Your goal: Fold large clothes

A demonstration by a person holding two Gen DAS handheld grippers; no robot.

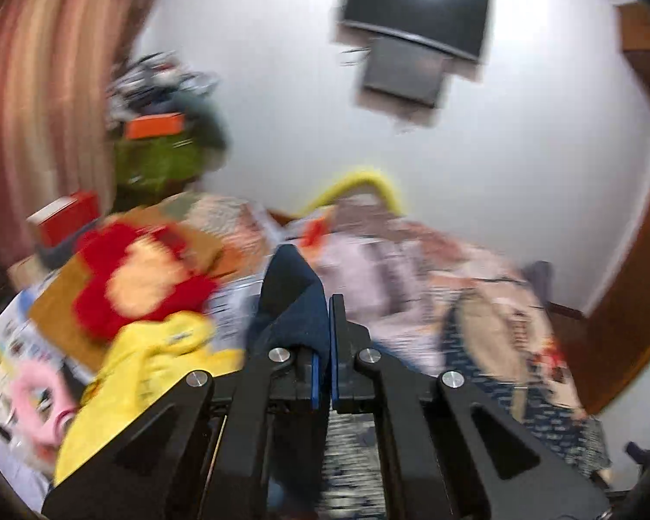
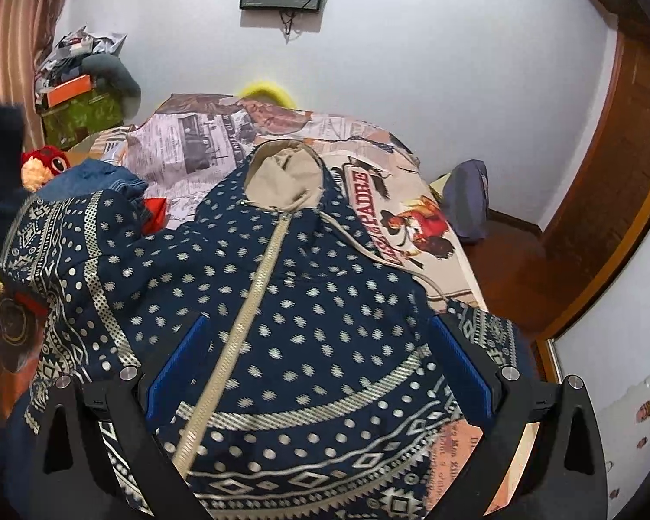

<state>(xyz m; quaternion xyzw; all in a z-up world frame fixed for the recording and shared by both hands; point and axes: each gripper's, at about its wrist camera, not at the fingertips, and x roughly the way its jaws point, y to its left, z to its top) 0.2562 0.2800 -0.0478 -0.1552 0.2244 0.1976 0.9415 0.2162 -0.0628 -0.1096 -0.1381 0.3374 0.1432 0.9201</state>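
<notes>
A navy hoodie (image 2: 307,286) with pale dots, patterned bands and a light zip lies front up on the bed, its beige-lined hood (image 2: 281,173) at the far end. My right gripper (image 2: 318,325) hovers open just above the hoodie's lower front, blue pads on either side of the zip, nothing between them. At the left the hoodie's sleeve is lifted, and its dark cuff (image 2: 2,147) stands up in the air. The blurred left wrist view shows my left gripper (image 1: 325,325) shut on that navy cuff (image 1: 292,299), which sticks out past the fingertips.
The bed cover (image 2: 186,143) has a newspaper print. A red plush toy (image 2: 43,164), folded jeans (image 2: 104,182) and yellow cloth (image 1: 151,359) lie at the bed's left. Stacked boxes (image 2: 82,104) stand in the far left corner. A grey bag (image 2: 468,203) sits on the floor at right.
</notes>
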